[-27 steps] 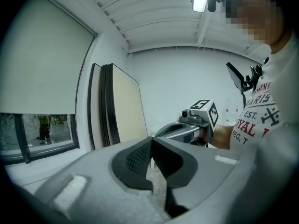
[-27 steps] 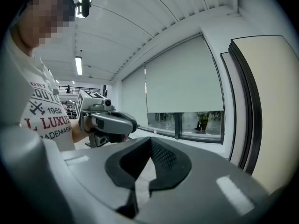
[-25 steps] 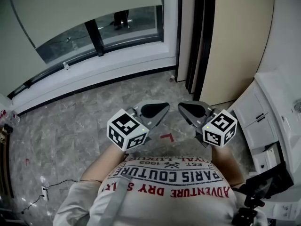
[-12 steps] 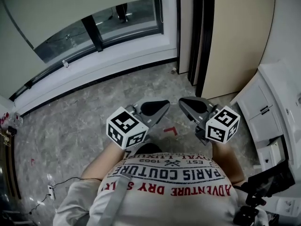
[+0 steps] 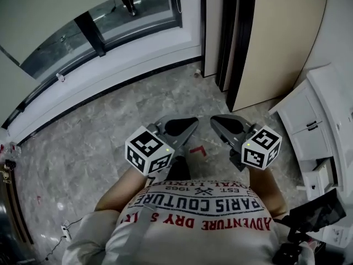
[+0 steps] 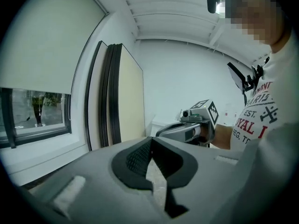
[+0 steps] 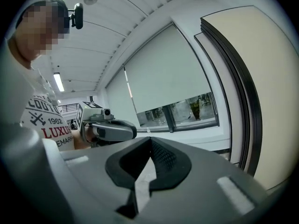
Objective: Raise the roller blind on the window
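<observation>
in the last second the person shifted where they stood: seen from above, the window (image 5: 127, 21) slid up and to the left, and the roller blind (image 5: 49, 10) drew back into the top corner. the left gripper (image 5: 187, 127) and the right gripper (image 5: 220, 126) stayed tucked in front of the shirt (image 5: 204, 208), nose to nose, each with its jaws pressed together on nothing. so, as i judged it, the job hadn't started: the blind hung well apart from both grippers, down over most of the glass, with only a low strip of pane bare above the sill (image 5: 127, 59). the blind was a flat, matte, pale sheet; the window frame was dark and slim, the sill smooth white, the floor (image 5: 83, 142) glossy grey veined stone. the gripper pads (image 6: 135, 157) were black and finely ribbed, set in dull grey shells, each gripper carrying a cube (image 5: 148, 150) of black and white squares
</observation>
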